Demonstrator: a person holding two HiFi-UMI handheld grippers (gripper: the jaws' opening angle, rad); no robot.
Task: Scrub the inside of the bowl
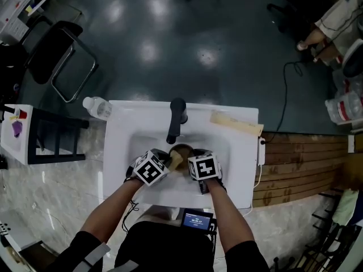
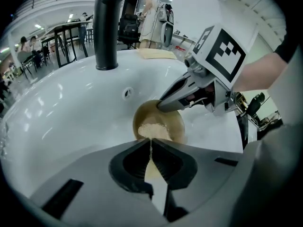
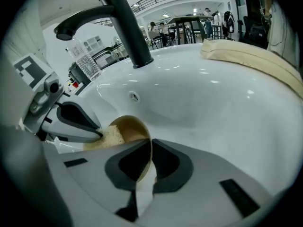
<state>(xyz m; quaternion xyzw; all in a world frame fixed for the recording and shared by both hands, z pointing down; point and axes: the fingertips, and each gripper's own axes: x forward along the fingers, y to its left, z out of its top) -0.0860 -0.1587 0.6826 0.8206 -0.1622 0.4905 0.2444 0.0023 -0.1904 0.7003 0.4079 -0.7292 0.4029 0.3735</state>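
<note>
A small brown bowl (image 1: 183, 151) lies tilted in the white sink basin (image 1: 238, 169). My right gripper (image 3: 151, 148) is shut on the bowl's rim (image 3: 135, 126); in the left gripper view it (image 2: 163, 105) reaches in from the upper right onto the bowl (image 2: 174, 123). My left gripper (image 2: 151, 143) is shut on a pale, grainy scrub pad (image 2: 152, 130) whose end rests inside the bowl. The right gripper view shows the pad (image 3: 111, 136) pressed against the bowl's inner wall by the left gripper (image 3: 99, 134). In the head view both grippers (image 1: 168, 162) (image 1: 195, 158) meet over the bowl.
A black faucet (image 1: 177, 118) arches over the basin from the back. A beige folded cloth (image 1: 235, 123) lies on the sink's back right rim. A clear plastic bottle (image 1: 96, 106) stands at the back left corner. A drain overflow hole (image 2: 127, 93) is in the basin wall.
</note>
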